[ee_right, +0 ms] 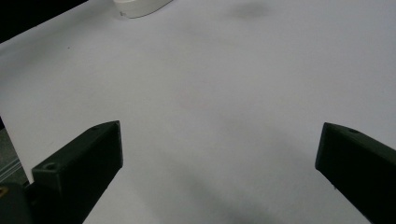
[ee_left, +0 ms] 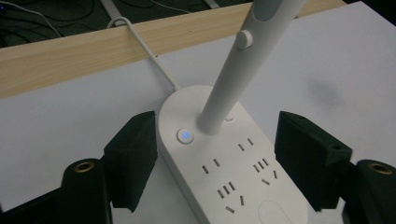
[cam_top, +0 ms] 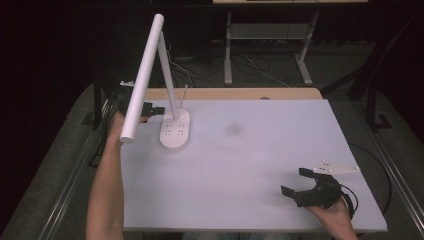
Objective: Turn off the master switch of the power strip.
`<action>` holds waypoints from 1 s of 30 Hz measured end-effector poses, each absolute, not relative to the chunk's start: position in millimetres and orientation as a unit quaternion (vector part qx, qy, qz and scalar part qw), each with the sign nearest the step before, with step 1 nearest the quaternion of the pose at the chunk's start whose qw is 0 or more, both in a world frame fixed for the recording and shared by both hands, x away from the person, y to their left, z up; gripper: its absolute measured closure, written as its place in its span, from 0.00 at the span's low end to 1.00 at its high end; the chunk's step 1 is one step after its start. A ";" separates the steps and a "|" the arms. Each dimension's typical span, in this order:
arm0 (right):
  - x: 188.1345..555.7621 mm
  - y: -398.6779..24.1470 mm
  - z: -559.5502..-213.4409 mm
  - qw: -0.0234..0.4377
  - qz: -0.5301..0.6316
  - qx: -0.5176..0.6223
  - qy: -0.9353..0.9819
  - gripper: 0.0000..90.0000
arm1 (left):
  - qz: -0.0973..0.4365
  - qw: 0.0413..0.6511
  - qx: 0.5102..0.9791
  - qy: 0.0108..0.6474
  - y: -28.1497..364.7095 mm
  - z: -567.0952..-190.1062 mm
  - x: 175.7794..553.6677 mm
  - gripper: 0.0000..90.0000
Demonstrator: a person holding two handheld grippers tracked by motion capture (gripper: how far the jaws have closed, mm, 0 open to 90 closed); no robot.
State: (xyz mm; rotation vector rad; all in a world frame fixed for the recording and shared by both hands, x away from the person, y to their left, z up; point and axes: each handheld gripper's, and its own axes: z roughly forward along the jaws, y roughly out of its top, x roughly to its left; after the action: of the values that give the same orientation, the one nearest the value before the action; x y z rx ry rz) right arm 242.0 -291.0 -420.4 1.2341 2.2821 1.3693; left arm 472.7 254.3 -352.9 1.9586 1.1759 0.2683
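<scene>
Straddling the white lamp base (ee_left: pixel 233 177), the left claw (ee_left: pixel 217 163) has its jaws apart on either side of it, the near pad just beside the base's edge and the far pad clear, so nothing is clamped. That base, a socket strip with a lit blue button (ee_left: pixel 186 136) and its post (ee_left: pixel 236 74) rising from it, sits toward ten o'clock on the table (cam_top: pixel 250 165), its cord (ee_left: pixel 149 56) trailing to the wooden far edge. Down at four o'clock the right claw (cam_top: pixel 299 181) hovers with jaws wide apart over bare table.
</scene>
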 end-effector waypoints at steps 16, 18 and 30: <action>241.0 -291.8 -419.9 0.107 0.466 0.420 0.771 0.00 | 0.096 0.438 0.731 0.515 253.3 -372.6 487.5 0.73; 241.1 -291.5 -420.0 0.106 0.467 0.421 0.771 0.00 | 0.092 0.439 0.729 0.518 253.6 -373.4 488.2 0.75; 240.3 -292.8 -420.0 0.109 0.466 0.422 0.770 0.00 | 0.072 0.446 0.717 0.531 254.9 -388.9 491.1 0.96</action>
State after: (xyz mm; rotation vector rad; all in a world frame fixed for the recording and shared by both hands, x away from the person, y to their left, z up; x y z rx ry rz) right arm 240.3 -292.8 -420.0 1.2399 2.2643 1.3707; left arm 491.1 254.9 -388.9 1.7758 1.3153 0.1792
